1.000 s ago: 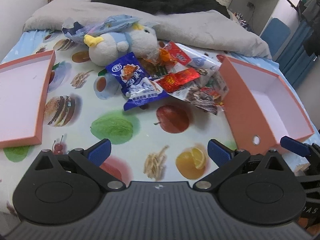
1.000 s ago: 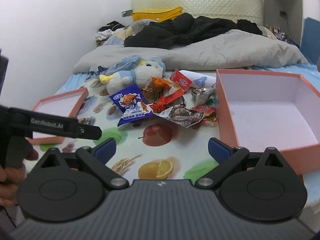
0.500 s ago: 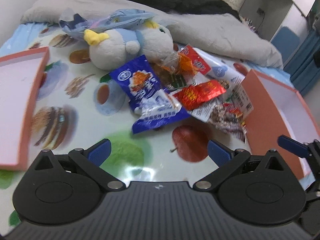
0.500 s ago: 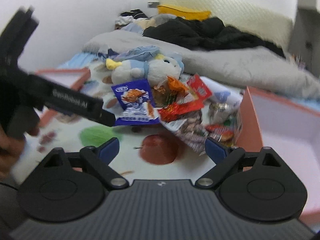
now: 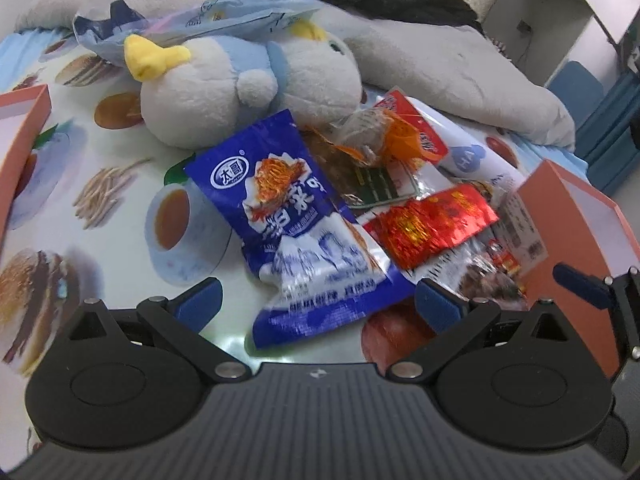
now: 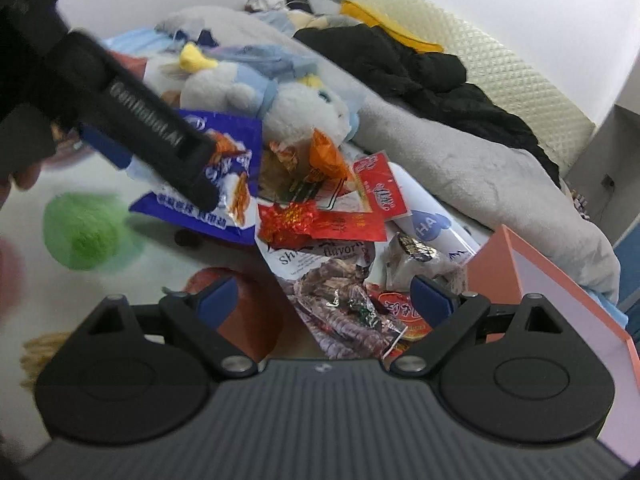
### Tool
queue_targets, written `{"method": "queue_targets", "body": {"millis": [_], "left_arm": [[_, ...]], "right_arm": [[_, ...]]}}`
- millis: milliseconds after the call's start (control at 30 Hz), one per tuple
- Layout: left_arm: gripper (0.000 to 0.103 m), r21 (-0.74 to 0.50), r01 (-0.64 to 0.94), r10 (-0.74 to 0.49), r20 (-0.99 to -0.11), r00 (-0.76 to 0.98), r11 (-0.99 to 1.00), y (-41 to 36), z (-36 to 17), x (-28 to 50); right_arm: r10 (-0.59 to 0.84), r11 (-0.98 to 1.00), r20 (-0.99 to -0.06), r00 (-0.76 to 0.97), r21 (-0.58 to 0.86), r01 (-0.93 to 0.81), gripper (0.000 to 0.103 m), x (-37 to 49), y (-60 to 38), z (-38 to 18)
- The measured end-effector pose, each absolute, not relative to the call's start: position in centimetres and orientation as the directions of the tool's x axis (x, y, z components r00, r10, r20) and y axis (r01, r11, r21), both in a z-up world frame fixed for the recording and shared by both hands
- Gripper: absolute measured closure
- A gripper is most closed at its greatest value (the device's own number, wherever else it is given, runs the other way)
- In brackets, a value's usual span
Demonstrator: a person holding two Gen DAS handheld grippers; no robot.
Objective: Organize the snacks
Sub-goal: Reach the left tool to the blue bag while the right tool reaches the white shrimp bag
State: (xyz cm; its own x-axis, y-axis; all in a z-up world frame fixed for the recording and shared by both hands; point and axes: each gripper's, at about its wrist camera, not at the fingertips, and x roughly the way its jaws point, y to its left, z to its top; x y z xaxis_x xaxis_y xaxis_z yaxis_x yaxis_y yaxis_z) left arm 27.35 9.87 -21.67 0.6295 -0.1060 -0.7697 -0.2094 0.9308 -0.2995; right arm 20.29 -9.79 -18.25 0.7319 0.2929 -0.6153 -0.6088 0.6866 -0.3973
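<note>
Nothing has been sorted yet, as far as these views show: the snacks lie in one heap on the bed's food-printed sheet [image 5: 120, 184], and what shows of the orange cardboard box with the pale lining [image 6: 560, 300] to the right of the heap holds nothing. A second orange box [image 5: 24, 120] sits at the left edge, its visible part also bare. The left gripper [image 5: 318, 298] hangs low over the glossy blue-and-white snack packet [image 5: 304, 232], jaws spread wide with the packet's lower end between them but not pinched. The right gripper [image 6: 326, 298] has its jaws spread too, with the clear packet of dark dried meat [image 6: 340, 304] lying between them, ungripped. Beside these lie a crinkled red foil packet [image 5: 432, 228], an orange-wrapped sweet [image 6: 326, 156] and a white tube with a blue heart [image 6: 432, 224] (the grey-and-blue plush toy [image 5: 240, 88] behind the heap is no snack). I judge the whole job remains: every packet is yet to be lifted into a box.
</note>
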Motion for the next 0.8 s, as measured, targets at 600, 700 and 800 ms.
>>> {"method": "queue_targets", "body": {"millis": [600, 700, 800], "left_arm": [[0.001, -0.276, -0.252, -0.071, -0.792, 0.607, 0.927, 9.7, -25.0, 32.2], [0.004, -0.258, -0.238, -0.064, -0.793, 0.605, 0.936, 9.6, -25.1, 32.3], [0.011, -0.249, -0.232, -0.061, -0.793, 0.606, 0.940, 9.6, -25.0, 32.1]], "right_arm": [[0.266, 0.635, -0.667, 0.695, -0.421, -0.648, 0.019, 23.1, -8.2, -22.3], [0.252, 0.637, -0.662, 0.706, -0.436, -0.636, 0.026, 23.3, -8.0, -22.4], [0.228, 0.637, -0.658, 0.718, -0.457, -0.621, 0.040, 23.1, -8.1, -22.4]]}}
